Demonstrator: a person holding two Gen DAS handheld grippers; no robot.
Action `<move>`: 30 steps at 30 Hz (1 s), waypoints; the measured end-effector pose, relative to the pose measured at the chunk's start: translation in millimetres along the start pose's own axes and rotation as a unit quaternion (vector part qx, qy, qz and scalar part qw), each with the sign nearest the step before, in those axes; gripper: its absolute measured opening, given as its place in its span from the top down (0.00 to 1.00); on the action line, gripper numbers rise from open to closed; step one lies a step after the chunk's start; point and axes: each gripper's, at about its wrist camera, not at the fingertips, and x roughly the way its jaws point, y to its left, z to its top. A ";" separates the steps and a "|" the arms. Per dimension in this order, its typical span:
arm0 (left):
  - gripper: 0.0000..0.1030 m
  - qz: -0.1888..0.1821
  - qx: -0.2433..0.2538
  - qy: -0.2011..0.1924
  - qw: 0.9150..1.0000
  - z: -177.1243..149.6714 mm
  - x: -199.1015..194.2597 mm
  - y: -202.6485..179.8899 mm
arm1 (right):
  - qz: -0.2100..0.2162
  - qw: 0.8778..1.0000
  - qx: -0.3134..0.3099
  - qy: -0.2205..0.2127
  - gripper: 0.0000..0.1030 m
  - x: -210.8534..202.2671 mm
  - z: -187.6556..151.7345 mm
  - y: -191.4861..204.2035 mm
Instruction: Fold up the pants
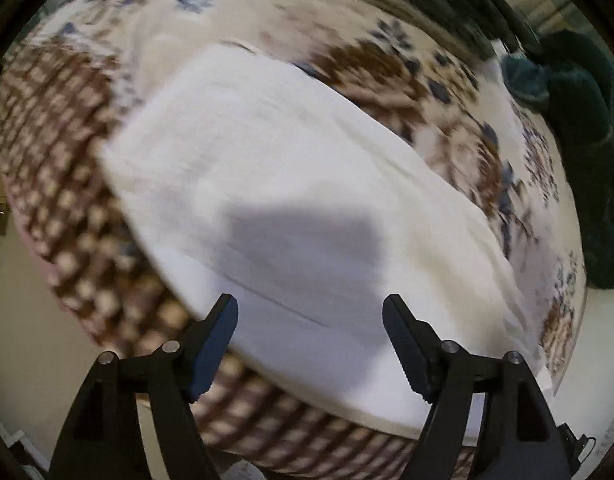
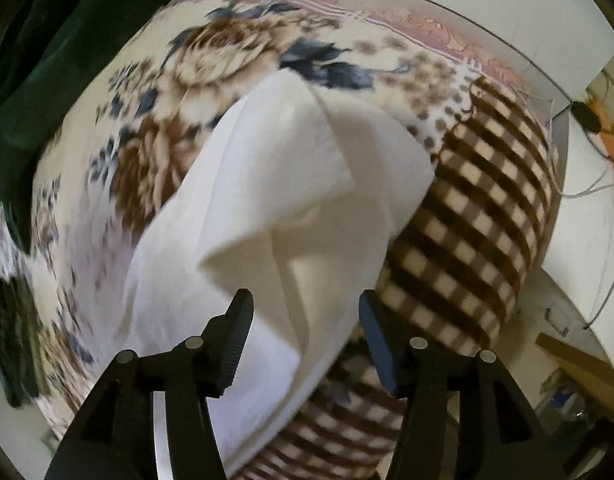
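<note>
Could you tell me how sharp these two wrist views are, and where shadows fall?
Left wrist view: patterned blanket motion-blurred, a grey shadow across the white pants. Right wrist view: pants softly blurred, checked border sharper; both fisheye-curved.

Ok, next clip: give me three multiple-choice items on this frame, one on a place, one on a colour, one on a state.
1. Where do the pants lie?
A. on the patterned blanket
B. on a bare wooden floor
C. inside a basket

2. What colour are the pants?
A. dark green
B. white
C. brown checked

3. How does the left gripper stand?
A. shut on the pants
B. shut on nothing
C. open over the pants

Key: 1 A, floral and checked blanket shows all round the cloth; 2 B, the folded fabric is plain white; 3 C, both fingers stand apart with no cloth pinched between them.
</note>
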 end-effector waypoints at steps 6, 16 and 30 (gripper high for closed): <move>0.29 -0.004 0.036 0.023 0.999 -14.9 26.4 -46.6 | 0.111 0.985 0.130 -0.019 0.53 10.7 38.2 -9.4; 0.29 0.021 0.089 0.036 0.995 -33.2 34.5 -67.9 | -0.037 0.996 0.067 -0.046 0.90 -22.6 71.6 -44.4; 0.29 0.093 0.042 0.035 0.994 -23.0 37.9 -18.0 | 0.050 0.995 0.092 -0.006 0.59 40.0 37.2 -40.9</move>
